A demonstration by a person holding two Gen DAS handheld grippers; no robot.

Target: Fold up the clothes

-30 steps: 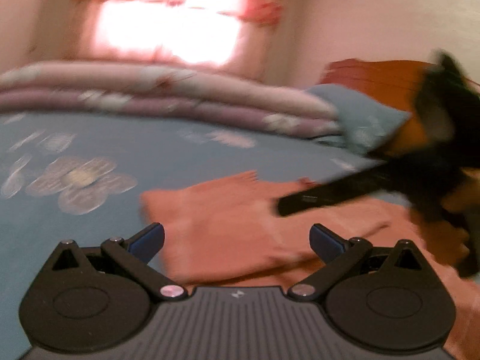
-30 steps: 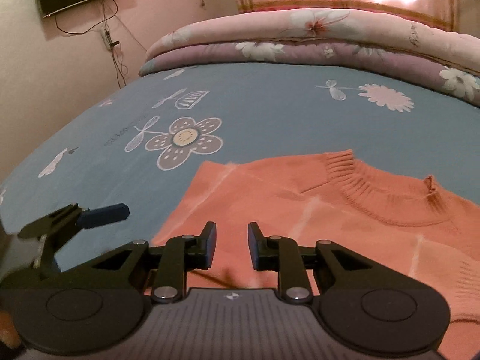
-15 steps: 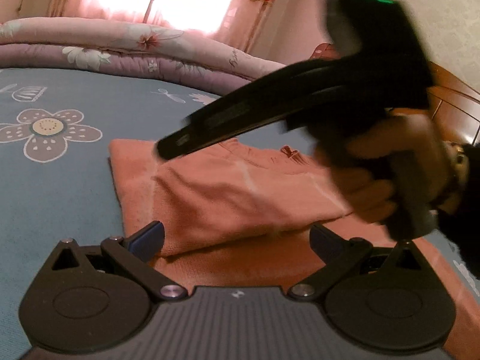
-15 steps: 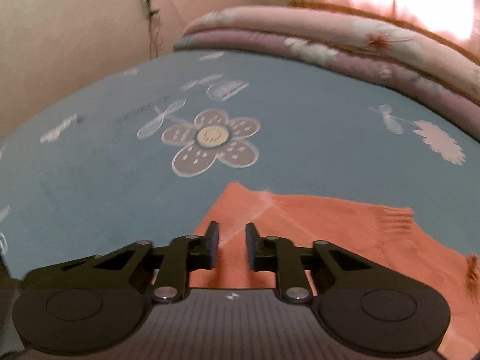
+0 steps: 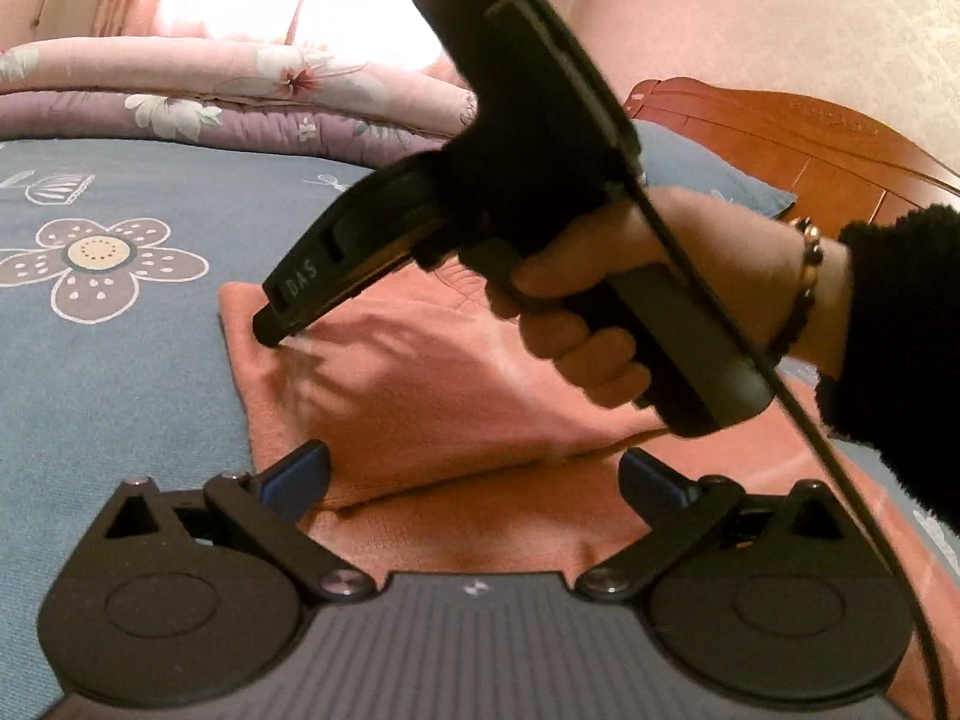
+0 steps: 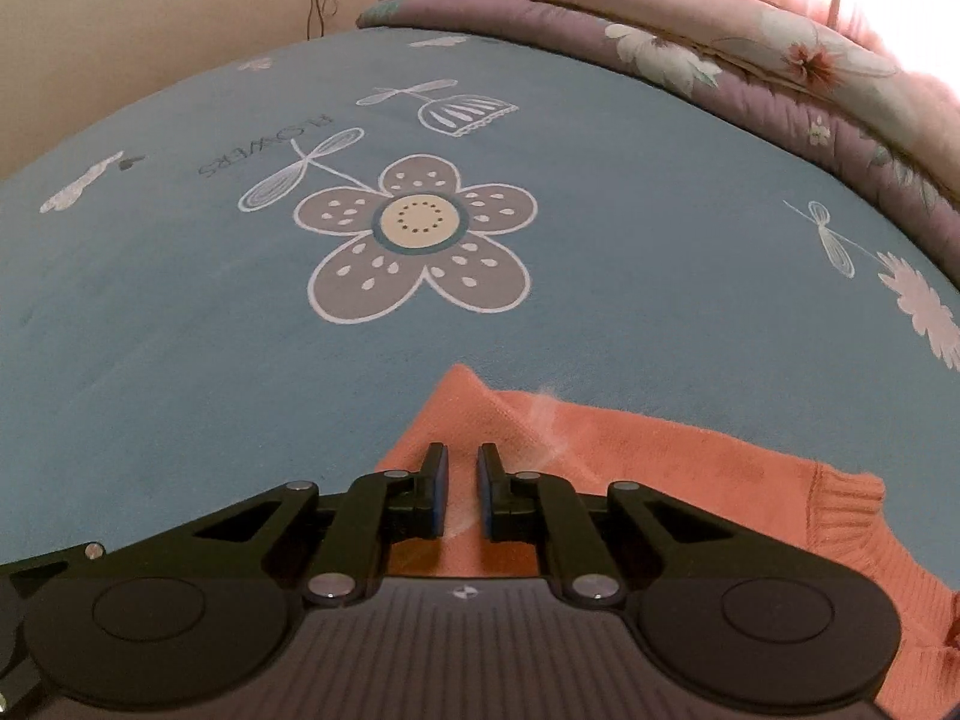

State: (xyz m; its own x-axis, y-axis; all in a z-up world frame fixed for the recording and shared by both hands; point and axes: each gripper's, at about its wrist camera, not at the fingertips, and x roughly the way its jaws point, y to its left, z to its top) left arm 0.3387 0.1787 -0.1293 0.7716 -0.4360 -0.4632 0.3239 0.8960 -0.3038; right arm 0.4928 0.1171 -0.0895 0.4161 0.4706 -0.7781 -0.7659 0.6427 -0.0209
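1 orange knit sweater (image 5: 420,372) lies folded on the blue flower-print bed (image 5: 120,360).

Left tongs (image 5: 474,471) gape, released, over the sweater's near fold. The soft ribbed sweater is doubled in 2 layers, its long axis running left to right. Right tongs (image 6: 462,498) are closing, pads nearly together over the sweater's left corner; whether they pinch fabric I cannot tell. 2 quilted floral blankets (image 5: 240,102) are stacked behind.

We see a soft, ribbed-knit orange sweater (image 6: 660,462) on a matt printed cotton bedsheet (image 6: 180,312). At one o'clock lies a quilted quilt (image 6: 750,60); at two o'clock, a glossy wooden headboard (image 5: 780,144). Both grippers look matt black plastic.
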